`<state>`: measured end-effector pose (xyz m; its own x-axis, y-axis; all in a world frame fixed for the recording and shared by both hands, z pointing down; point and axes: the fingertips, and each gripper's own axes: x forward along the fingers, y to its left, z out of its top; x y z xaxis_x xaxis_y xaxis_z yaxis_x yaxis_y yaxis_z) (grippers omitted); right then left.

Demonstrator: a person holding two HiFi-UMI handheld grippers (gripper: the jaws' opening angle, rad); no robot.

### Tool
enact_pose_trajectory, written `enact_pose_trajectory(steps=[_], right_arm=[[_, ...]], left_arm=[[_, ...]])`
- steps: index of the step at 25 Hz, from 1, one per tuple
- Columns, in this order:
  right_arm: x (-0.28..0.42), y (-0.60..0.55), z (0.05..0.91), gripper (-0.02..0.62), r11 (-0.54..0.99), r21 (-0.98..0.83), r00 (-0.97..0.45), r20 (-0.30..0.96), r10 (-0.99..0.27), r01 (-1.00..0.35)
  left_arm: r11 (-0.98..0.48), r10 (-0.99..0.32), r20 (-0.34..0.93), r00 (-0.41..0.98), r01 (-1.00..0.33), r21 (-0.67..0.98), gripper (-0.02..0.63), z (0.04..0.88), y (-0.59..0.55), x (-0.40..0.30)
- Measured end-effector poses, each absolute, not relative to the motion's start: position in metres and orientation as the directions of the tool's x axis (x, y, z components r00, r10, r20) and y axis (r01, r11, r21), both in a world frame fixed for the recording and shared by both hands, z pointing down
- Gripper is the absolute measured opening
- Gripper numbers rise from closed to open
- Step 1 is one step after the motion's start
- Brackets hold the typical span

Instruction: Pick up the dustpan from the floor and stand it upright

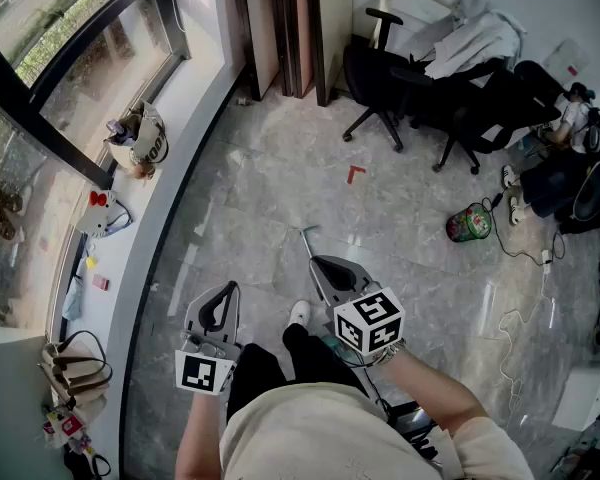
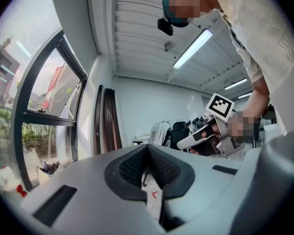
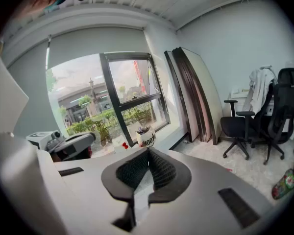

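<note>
A thin metal handle (image 1: 306,243) that may be the dustpan's shows on the grey stone floor ahead of the person's feet. Its near end is hidden behind my right gripper (image 1: 320,266), and no pan body is visible. The same rod (image 2: 145,176) appears through the slit below the left jaws. My right gripper is shut with nothing in it, its tips right by the handle. My left gripper (image 1: 230,290) hangs further left, also shut and empty. In their own views the left gripper (image 2: 147,148) and right gripper (image 3: 148,152) each show pads meeting at the tip.
Black office chairs (image 1: 380,78) and draped clothing crowd the far right. A green bag (image 1: 468,223) and cables (image 1: 525,258) lie on the right. A red floor mark (image 1: 355,174) sits ahead. The window sill (image 1: 170,148) with small items runs along the left; boards (image 1: 280,28) lean in the corner.
</note>
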<state>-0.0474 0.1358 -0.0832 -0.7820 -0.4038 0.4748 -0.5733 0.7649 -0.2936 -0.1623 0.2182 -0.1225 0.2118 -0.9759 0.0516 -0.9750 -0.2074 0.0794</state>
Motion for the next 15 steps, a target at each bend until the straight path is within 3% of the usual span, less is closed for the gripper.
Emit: enact_pose_trajectory(steps=[7, 15], right_arm=[[-0.084, 0.021, 0.031, 0.018, 0.740, -0.229, -0.683, 0.616, -0.393, -0.632], [-0.093, -0.054, 0.282, 0.018, 0.656, -0.188, -0.507, 0.794, -0.336, -0.731]], left_arm=[[-0.242, -0.966, 0.079, 0.246, -0.969, 0.057, 0.011, -0.058, 0.103, -0.185], [-0.321, -0.894, 0.286, 0.345, -0.938, 0.129, 0.011, 0.146, 0.018, -0.206]])
